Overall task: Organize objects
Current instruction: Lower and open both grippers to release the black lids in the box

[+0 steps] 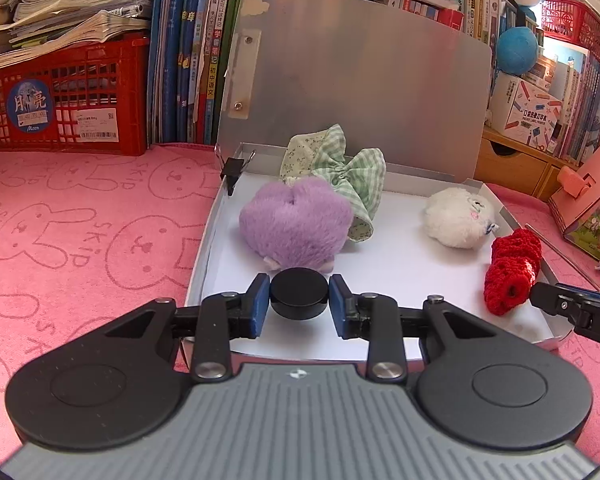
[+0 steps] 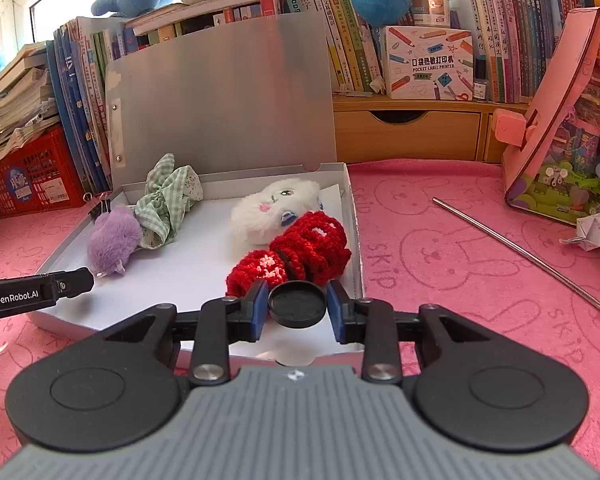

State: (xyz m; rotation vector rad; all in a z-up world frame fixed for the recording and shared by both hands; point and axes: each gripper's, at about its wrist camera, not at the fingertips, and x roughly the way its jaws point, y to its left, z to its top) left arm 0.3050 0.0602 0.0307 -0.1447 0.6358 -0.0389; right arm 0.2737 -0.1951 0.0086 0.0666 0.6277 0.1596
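Note:
An open grey box (image 1: 204, 256) (image 2: 354, 216) lies on the pink towel with its lid upright. Inside lie a purple plush (image 1: 296, 226) (image 2: 112, 242), a green checked scrunchie (image 1: 340, 172) (image 2: 166, 196), a white plush (image 1: 458, 216) (image 2: 274, 210) and a red crocheted scrunchie (image 1: 512, 272) (image 2: 300, 256). My left gripper (image 1: 299, 300) is shut on a black round disc (image 1: 299, 298) over the box's near left. My right gripper (image 2: 297, 304) is shut on a black round lid (image 2: 297, 303) over the box's near right, just before the red scrunchie.
A binder clip (image 1: 234, 168) sits on the box's left wall. A metal straw (image 2: 528, 254), a paper origami piece (image 2: 594, 232) and a pink toy house (image 2: 568, 120) lie to the right. A red crate (image 1: 60, 96), books and wooden drawers (image 2: 408, 128) line the back.

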